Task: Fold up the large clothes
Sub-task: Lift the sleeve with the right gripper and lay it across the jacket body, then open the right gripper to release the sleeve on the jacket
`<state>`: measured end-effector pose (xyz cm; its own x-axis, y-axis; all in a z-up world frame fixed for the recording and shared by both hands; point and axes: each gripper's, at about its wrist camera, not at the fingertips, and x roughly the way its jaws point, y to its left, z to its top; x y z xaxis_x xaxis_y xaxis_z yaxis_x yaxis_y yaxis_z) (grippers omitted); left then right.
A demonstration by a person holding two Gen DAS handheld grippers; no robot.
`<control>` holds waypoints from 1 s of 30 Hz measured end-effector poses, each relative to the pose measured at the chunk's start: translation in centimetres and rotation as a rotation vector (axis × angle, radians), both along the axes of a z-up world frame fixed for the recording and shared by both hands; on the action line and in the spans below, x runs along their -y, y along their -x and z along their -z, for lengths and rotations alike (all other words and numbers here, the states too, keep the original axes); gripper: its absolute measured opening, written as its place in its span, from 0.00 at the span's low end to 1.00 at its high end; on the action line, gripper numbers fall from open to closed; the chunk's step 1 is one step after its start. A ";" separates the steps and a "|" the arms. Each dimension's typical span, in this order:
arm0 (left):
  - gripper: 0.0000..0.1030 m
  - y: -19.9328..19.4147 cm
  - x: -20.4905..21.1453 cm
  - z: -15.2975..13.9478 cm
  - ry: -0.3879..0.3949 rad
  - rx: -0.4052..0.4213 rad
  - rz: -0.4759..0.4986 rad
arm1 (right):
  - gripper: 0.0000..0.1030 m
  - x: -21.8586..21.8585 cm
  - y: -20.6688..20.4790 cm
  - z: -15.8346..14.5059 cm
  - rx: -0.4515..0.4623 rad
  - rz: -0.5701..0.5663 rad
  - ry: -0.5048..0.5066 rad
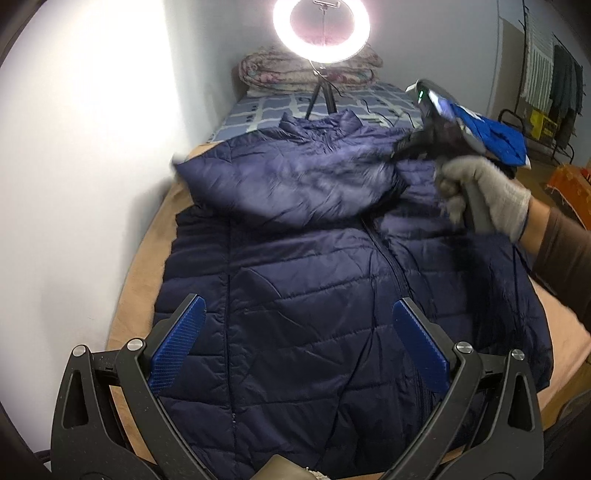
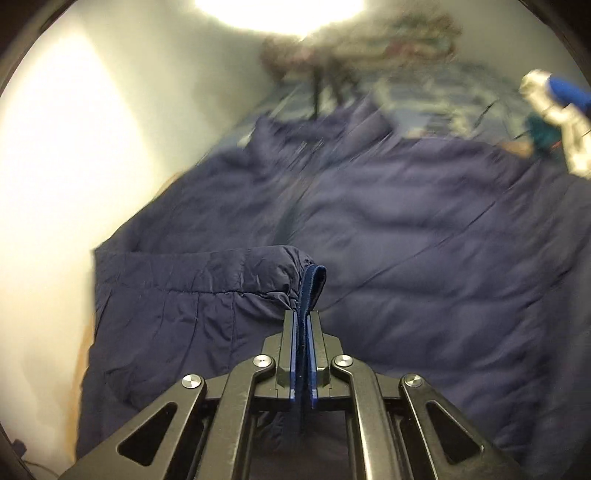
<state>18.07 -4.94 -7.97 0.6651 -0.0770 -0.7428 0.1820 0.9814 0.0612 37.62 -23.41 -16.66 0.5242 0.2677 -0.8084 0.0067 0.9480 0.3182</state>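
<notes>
A navy quilted puffer jacket (image 1: 306,295) lies front up on the bed, collar at the far end. One sleeve (image 1: 295,181) is drawn across its chest. My left gripper (image 1: 297,325) is open and empty, hovering over the jacket's lower front. My right gripper (image 2: 303,321) is shut on the sleeve cuff (image 2: 312,288) and holds it above the jacket (image 2: 424,236). In the left wrist view the right gripper (image 1: 400,144) is at the upper right, held by a gloved hand (image 1: 484,192). The right wrist view is motion-blurred.
A white wall (image 1: 92,166) runs along the left of the bed. A ring light on a tripod (image 1: 321,33) stands at the bed's far end before a folded quilt (image 1: 310,70). A tan sheet (image 1: 144,266) shows beside the jacket. Hanging clothes (image 1: 565,85) are far right.
</notes>
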 end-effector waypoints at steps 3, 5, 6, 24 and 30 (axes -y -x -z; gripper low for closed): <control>1.00 0.2 0.4 0.2 -0.001 -0.004 0.014 | 0.02 2.7 0.6 -1.1 0.040 0.079 0.086; 1.00 0.3 0.7 0.1 -0.001 0.001 0.020 | 0.02 4.5 1.0 -0.9 0.040 0.124 0.109; 1.00 0.3 0.8 0.0 -0.002 0.004 0.022 | 0.02 5.2 1.0 -0.7 0.034 0.141 0.121; 1.00 0.3 1.2 -1.4 0.004 0.046 0.025 | 0.35 6.8 0.9 1.0 -0.026 0.169 0.165; 1.00 0.6 2.1 -2.6 0.009 0.086 0.039 | 0.52 7.5 4.6 -3.3 0.047 0.148 0.171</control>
